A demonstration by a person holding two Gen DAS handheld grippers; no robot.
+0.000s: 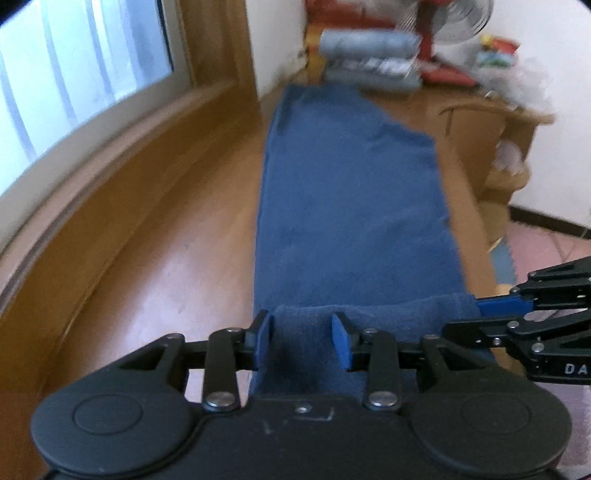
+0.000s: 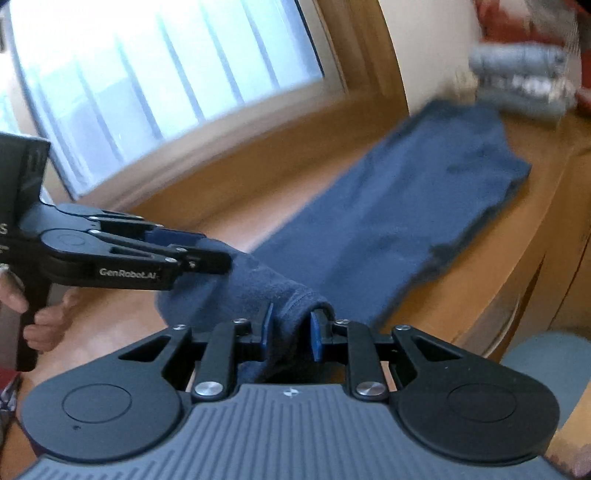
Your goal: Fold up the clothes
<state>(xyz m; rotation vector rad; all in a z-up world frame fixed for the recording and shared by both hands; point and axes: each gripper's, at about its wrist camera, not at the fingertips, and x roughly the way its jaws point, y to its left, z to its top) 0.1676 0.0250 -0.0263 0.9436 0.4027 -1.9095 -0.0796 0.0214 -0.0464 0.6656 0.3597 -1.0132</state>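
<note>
A wooden table top (image 1: 155, 236) spreads ahead of both grippers, with a window (image 1: 74, 70) running along its far left side. On it lies a long dark blue garment (image 1: 351, 192), folded into a narrow strip that stretches straight away from the claws. Its near end is lifted off the wood and bunched between them. At the strip's far end, well beyond the claws, sits a stack of folded grey clothes (image 1: 369, 55), blurred, with red items and a fan (image 1: 458, 18) behind it.

The left gripper (image 1: 303, 339) has its blue pads set narrowly, with the garment's near edge pinched up between them. The right gripper (image 2: 291, 332) is narrower still, its pads pressed on a rolled hem of the same garment. In the right wrist view the left gripper (image 2: 207, 251) comes in from the left, its fingertips buried in the fabric, and a person's hand (image 2: 40, 314) wraps its handle. The two claws grip the same end close beside each other.
</note>
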